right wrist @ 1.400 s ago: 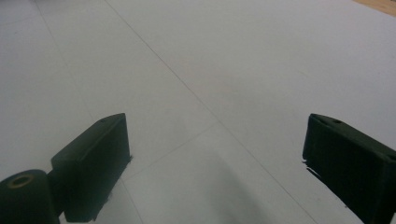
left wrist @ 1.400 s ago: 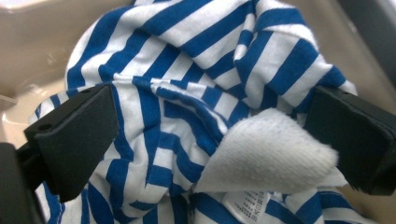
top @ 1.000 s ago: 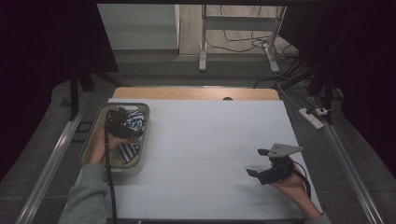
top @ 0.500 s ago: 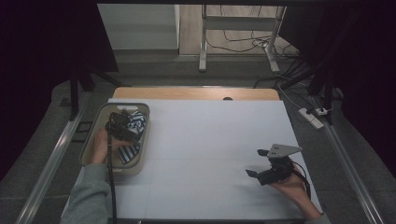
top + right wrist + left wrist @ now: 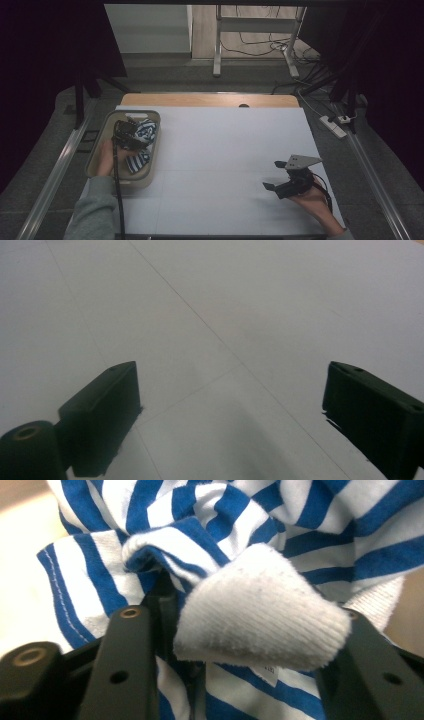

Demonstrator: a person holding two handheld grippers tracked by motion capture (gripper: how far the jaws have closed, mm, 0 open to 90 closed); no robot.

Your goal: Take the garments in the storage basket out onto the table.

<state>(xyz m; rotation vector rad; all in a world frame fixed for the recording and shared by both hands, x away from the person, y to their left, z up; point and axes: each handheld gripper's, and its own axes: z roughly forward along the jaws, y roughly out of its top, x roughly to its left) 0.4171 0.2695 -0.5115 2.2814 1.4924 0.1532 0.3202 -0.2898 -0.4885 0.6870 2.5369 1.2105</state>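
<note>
- The left tongs (image 5: 131, 134) sit inside the beige tub (image 5: 151, 176) at the left side of the bench (image 5: 225, 150), pointing down into the cloth (image 5: 145, 131).
- Their jaws have just been closing and now stand clamped on the cloth; the left gripper view has a bunched fold of blue-and-white striped fabric, with a white ribbed edge (image 5: 260, 615), pressed between the two black jaws.
- The cloth lies crumpled in the tub, some of it at the far end by the tongs and some (image 5: 136, 163) nearer the person, all within the tub walls.
- The left hand (image 5: 106, 156) holds the tongs from over the tub's near left rim, a grey sleeve (image 5: 92, 212) behind it and a black cable (image 5: 118, 200) trailing toward the bottom edge.
- The right tongs (image 5: 277, 175) are well apart from the tub, low over the bare right part of the bench, with a grey three-cornered plate (image 5: 302, 161) on top.
- Their jaws stand wide apart with nothing between; the right gripper view looks past them onto plain white bench (image 5: 225, 315).
- The right hand (image 5: 316, 202) grips them from the near right corner.
</note>
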